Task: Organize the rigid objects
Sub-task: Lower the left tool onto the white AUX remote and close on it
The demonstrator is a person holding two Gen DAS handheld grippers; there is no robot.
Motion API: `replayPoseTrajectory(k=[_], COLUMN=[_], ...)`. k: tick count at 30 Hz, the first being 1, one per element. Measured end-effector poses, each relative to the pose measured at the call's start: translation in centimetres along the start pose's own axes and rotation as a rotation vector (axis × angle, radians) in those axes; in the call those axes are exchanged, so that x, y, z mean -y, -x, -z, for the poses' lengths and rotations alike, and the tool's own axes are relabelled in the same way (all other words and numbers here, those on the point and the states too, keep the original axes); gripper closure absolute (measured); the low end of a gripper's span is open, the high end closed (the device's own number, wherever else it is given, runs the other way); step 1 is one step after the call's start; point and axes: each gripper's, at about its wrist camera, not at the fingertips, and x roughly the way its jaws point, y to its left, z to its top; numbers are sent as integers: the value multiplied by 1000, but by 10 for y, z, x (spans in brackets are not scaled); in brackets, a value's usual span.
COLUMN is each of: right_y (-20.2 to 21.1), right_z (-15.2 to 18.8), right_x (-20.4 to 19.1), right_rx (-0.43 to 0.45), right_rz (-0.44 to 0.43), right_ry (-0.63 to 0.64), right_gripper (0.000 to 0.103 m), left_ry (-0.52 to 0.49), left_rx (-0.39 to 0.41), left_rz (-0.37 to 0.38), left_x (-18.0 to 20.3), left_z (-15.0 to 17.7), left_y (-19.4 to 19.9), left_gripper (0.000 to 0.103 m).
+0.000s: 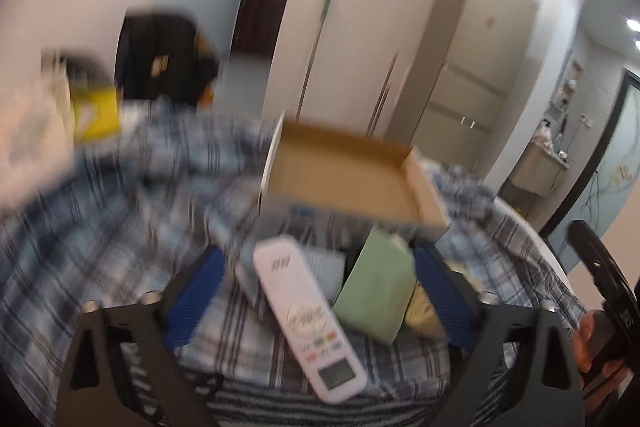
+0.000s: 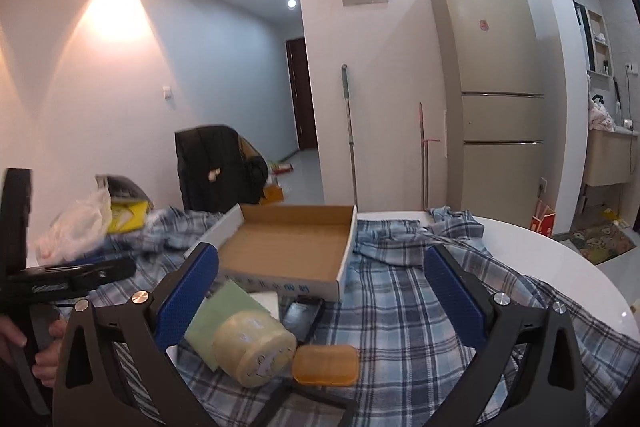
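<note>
Left wrist view, blurred: the left gripper (image 1: 316, 291) is hanging with its jaws spread wide and nothing clamped, its blue pads (image 1: 192, 287) standing clear on either side of the things below. A white remote (image 1: 308, 315) is lying lengthwise between the pads on the plaid cloth (image 1: 100, 247), display end nearest the camera. A green box (image 1: 376, 287) is sitting just right of the remote, close to the right pad. Beyond both, an open cardboard tray (image 1: 344, 175) is resting on the cloth; only bare brown cardboard is showing inside it. A yellow box (image 1: 96, 115) is sitting far left. At the right edge, a hand (image 1: 588, 343) is gripping the other gripper's black handle.

Right wrist view: the right gripper (image 2: 320, 287) is likewise standing released, jaws wide, gripping nothing. The tray (image 2: 288, 247) is lying ahead between the pads' lines, its brown floor bare. Near its front wall, the green box (image 2: 218, 315) is leaning against a cream jar (image 2: 256, 347) tipped on its side, lid toward the camera. An orange case (image 2: 324, 365) is lying flat, touching the jar on the right. A dark flat object (image 2: 300, 315) is lying behind the jar; what it is cannot be told. Far left, a white plastic bag (image 2: 76, 227) is slumping beside the yellow box (image 2: 128, 215). A fridge (image 2: 492, 87) is standing far right against the wall. At the left edge, fingers (image 2: 48, 351) are wrapping the left gripper's handle.
</note>
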Motion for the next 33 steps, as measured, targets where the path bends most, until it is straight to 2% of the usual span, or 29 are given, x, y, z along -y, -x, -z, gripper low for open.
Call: replayPoseTrajectory(k=[4,6,7,8,19,27,29,33], right_y=[-4,-6,-8,-8,-11,-10,-9,-10], right_z=[2,3,4,5,7,5,5,6], right_x=[-2,-4,-5,-5,-4,-6,-7,-9], right_rx=[-28,-35,-41,-46,-73,-57,-53,-48], right_rz=[-6,-4,-3,-4,-15,6,9,27], right_ry=[12,20,24,25,12,41,46,63], right_gripper=[1,1,1,1,1,1,1,1], left_ry=[61,82,90,95,161,147,126,9], left_rx=[-134,-204,-245,-270,-269,-276,-281,-301], left_rz=[10,26,35,39,-2,-17,-20,-66], left_x=[-8,-8,-7,-8,-25,-24,-20,4], left_z=[12,19,23,23,18,17,17,19], left_y=[-25,-33,-37,-40,-39,-46,-47,-52], left_gripper=[29,45,62,66,66,65,55,43])
